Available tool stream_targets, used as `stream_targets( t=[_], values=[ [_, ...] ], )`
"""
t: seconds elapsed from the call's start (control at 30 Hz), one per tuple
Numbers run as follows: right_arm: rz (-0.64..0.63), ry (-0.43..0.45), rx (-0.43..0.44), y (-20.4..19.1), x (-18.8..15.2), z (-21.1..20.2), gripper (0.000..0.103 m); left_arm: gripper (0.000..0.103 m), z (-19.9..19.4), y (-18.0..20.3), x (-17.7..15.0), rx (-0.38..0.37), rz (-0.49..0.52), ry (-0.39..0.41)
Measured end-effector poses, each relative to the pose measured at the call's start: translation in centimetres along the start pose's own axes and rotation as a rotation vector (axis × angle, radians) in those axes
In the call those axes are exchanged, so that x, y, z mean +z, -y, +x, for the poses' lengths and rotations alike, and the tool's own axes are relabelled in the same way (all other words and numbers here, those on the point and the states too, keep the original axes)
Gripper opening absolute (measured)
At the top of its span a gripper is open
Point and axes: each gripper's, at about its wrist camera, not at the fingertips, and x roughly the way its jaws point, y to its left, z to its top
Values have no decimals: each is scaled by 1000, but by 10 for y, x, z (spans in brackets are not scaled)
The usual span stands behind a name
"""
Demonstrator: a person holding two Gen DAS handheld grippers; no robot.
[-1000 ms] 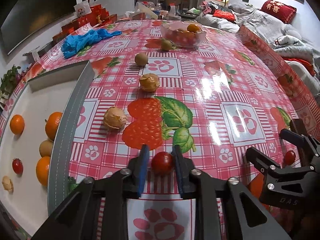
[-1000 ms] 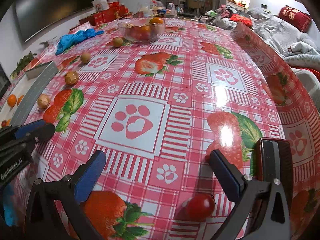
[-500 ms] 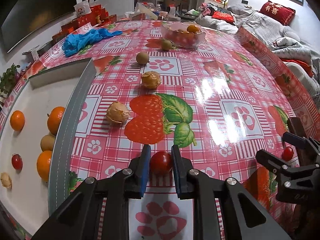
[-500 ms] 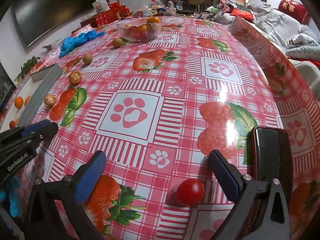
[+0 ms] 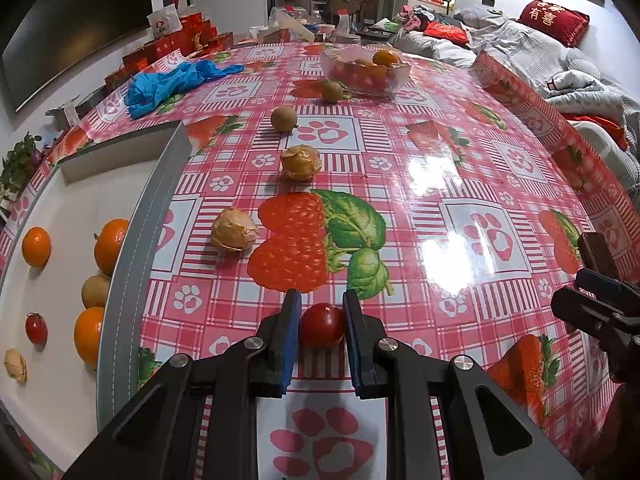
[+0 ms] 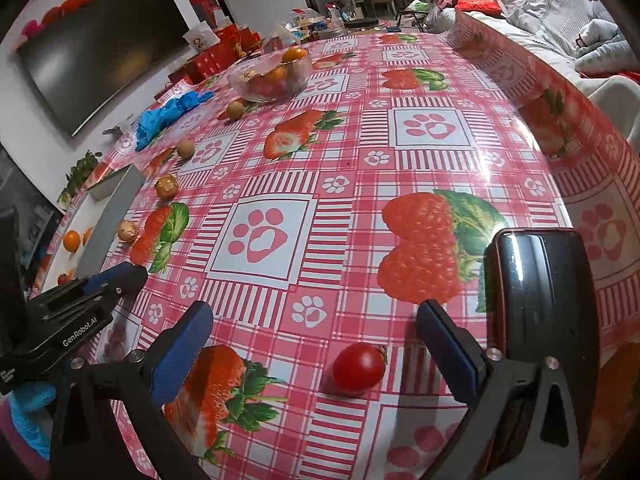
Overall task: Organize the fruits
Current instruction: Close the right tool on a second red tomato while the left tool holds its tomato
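left tongs (image 5: pixel 322 320) clamp a cherry tomato (image 5: pixel 322 325); right tongs (image 6: pixel 316 340) gape apart. white tray (image 5: pixel 76 208) holds oranges (image 5: pixel 110 240), glass bowl (image 5: pixel 366 74) holds mixed fruit.

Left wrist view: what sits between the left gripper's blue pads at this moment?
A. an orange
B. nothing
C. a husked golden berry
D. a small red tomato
D: the left gripper has its blue pads closed against both sides of a small red tomato, while the husked berries lie farther out on the tablecloth and the oranges sit in the white tray.
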Motion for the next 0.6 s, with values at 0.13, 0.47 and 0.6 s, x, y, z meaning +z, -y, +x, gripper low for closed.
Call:
stream_targets(
  t=[0.13,0.47,0.6],
  values=[
    [-24,-6,-50,-4,-2,0,95,23,0,0,0,-1,-2,0],
    [-132,9,-182,-17,-16,-6,24,23,0,0,1,-2,1,-4],
    [-75,-7,-85,-13,-13,-9,23,23,-3,-4,0,-47,-30,-11]
  ],
)
